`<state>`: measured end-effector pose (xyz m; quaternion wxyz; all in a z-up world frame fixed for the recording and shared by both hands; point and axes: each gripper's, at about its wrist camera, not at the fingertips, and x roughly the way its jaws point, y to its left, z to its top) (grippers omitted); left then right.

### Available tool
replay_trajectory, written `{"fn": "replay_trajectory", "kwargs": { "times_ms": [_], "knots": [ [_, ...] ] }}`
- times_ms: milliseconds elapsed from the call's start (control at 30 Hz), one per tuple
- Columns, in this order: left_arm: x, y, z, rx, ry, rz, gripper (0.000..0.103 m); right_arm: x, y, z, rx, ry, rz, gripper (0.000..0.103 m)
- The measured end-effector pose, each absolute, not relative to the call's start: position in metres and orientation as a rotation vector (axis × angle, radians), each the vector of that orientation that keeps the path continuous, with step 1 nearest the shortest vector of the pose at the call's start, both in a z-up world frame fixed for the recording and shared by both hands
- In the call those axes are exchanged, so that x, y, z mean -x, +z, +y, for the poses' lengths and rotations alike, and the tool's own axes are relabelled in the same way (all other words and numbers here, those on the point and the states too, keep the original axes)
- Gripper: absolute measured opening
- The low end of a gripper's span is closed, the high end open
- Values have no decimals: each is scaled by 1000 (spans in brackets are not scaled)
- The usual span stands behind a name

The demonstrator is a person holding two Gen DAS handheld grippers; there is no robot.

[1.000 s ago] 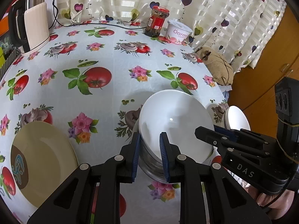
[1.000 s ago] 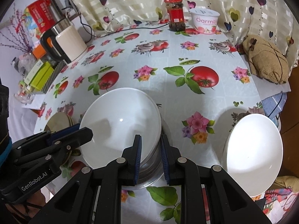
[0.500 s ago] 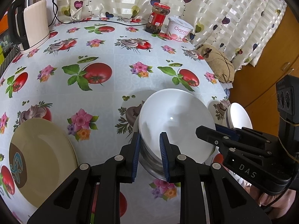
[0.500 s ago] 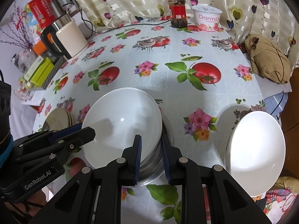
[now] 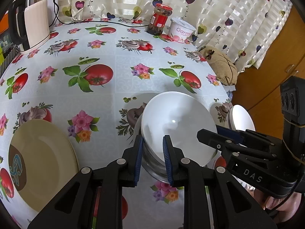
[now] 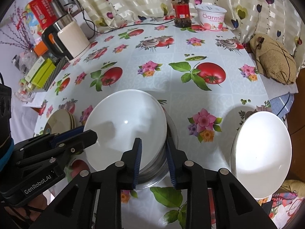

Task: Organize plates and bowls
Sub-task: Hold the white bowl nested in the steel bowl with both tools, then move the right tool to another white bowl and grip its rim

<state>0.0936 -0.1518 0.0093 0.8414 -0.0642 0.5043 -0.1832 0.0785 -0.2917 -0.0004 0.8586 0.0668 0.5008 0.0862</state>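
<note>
Round table (image 5: 118,72) under a tomato-and-flower oilcloth, striped curtain behind; kettle (image 5: 36,21), red-lidded jar (image 5: 160,19) and yoghurt tub (image 5: 182,32) stand at the far edge, well apart from the work

Item: white bowl (image 6: 125,127), nested tilted on a steel bowl (image 6: 162,168), near the front edge of the table. Cream plates (image 5: 42,162) are stacked off to its left, a second white bowl (image 6: 263,156) to its right.

Left gripper (image 5: 152,158): jaws partly open and straddling the near-left rims of the white and steel bowls; whether the pads actually press on either rim is hard to tell from this angle.

Right gripper (image 6: 153,160): jaws opening, astride the rims on the opposite side, with visible gaps beside both pads, so nothing held.

Risk: the white bowl sits crooked (rim higher toward the back), so if the right side lets go first it may rock or slide against the steel. A withdrawing pad could snag either rim and drag the pair toward the table edge, and a snagged lift could take both bowls up together
</note>
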Motion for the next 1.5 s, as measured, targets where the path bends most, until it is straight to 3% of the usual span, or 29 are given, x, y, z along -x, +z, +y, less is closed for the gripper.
{"fn": "replay_trajectory", "kwargs": {
  "times_ms": [1500],
  "knots": [
    [-85, 55, -159, 116, -403, 945, 22, -57, 55, -313, -159, 174, 910, 31]
  ]
}}
